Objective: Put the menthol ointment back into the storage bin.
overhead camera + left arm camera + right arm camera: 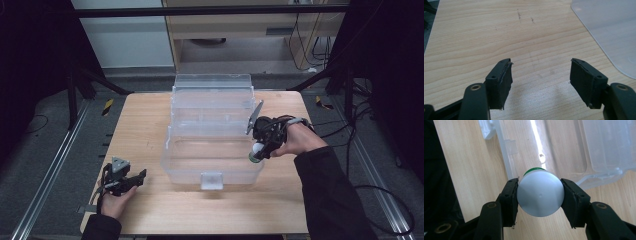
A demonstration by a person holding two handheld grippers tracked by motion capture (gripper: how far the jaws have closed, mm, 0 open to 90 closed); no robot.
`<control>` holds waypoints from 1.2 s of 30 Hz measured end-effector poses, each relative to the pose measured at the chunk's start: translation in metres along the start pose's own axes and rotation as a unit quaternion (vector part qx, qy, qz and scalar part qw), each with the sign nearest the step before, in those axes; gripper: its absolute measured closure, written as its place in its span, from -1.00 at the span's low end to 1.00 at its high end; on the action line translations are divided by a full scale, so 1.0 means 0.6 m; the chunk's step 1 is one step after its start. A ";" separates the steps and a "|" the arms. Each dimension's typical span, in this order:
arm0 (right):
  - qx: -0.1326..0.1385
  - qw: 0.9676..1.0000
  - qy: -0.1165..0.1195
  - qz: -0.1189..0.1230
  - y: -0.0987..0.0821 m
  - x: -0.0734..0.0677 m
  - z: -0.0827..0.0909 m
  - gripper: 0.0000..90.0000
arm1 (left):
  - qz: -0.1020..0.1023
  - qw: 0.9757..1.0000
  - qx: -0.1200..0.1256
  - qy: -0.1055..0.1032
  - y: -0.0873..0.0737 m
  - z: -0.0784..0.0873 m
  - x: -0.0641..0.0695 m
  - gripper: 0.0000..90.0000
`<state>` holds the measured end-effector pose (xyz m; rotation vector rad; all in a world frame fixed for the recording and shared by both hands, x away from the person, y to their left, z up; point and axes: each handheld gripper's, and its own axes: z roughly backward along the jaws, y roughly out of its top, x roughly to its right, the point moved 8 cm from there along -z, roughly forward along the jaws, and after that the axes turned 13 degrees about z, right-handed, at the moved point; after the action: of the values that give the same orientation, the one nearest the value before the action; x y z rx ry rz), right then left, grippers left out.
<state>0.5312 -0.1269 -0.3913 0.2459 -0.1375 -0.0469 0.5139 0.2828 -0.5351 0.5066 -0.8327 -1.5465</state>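
My left claw (131,179) rested low on the table (145,125), jaws spread wide with nothing between them; its own view added the bare wood grain and a corner of the clear plastic box (609,32). From above, that box (212,135) sat mid-table, lid open. At its right front corner my right claw (259,152) was clamped on a white bottle (256,151), whose flat base (540,195) and green rim its own view showed, over the box's edge.
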 end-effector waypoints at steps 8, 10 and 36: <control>0.004 1.000 0.011 0.001 0.003 0.005 -0.028 0.12 | 0.002 1.000 0.002 0.000 0.001 0.000 -0.001 -0.25; 0.001 1.000 0.013 0.001 0.001 0.005 -0.035 0.12 | 0.001 1.000 0.002 0.000 0.001 0.001 -0.001 -0.25; -0.013 0.999 0.032 0.014 -0.010 0.005 -0.110 0.12 | 0.001 1.000 0.003 0.000 0.001 0.001 0.000 -0.25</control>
<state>0.5434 -0.1171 -0.4561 0.2189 -0.0763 -0.0122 0.5139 0.2830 -0.5343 0.5098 -0.8374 -1.5428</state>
